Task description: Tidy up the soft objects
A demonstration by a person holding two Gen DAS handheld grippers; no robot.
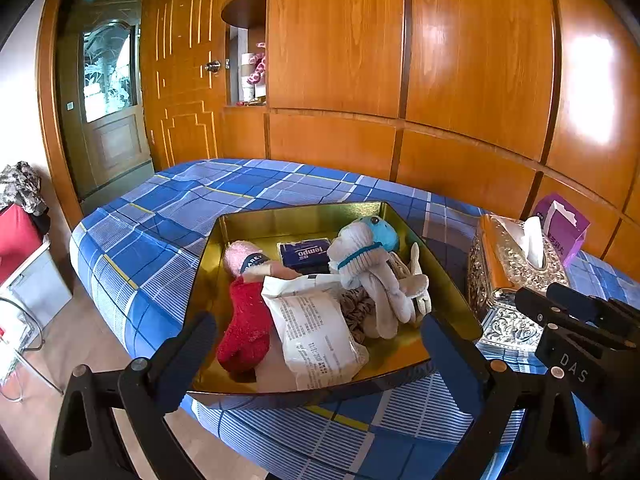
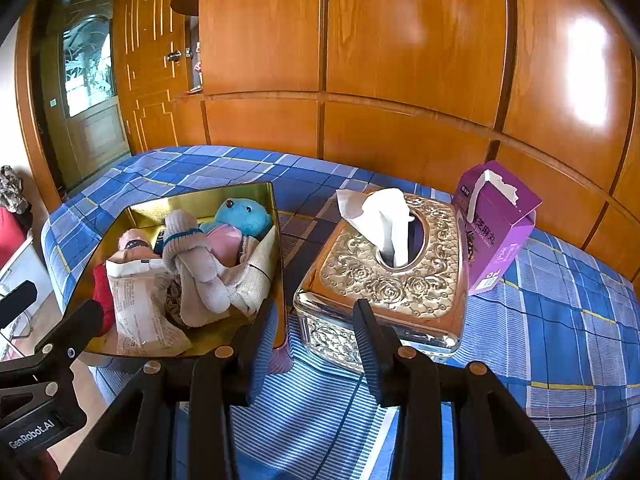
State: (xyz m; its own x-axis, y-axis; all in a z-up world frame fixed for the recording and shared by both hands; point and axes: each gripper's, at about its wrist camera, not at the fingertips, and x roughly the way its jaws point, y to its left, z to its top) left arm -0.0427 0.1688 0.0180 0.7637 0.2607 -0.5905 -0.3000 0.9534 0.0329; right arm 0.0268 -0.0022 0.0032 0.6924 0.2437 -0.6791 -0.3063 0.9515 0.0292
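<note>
Right wrist: red sock (image 2: 103, 292) half-hidden.

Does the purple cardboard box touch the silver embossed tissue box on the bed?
Cannot tell. In the right wrist view the purple cardboard box stands right behind the silver embossed tissue box and overlaps it, so neither contact nor a gap shows.

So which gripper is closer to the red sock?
Left. The left gripper hangs open right over the near end of the gold tray, with the red sock just inside its left finger. The right gripper sits off to the side, in front of the tissue box.
</note>
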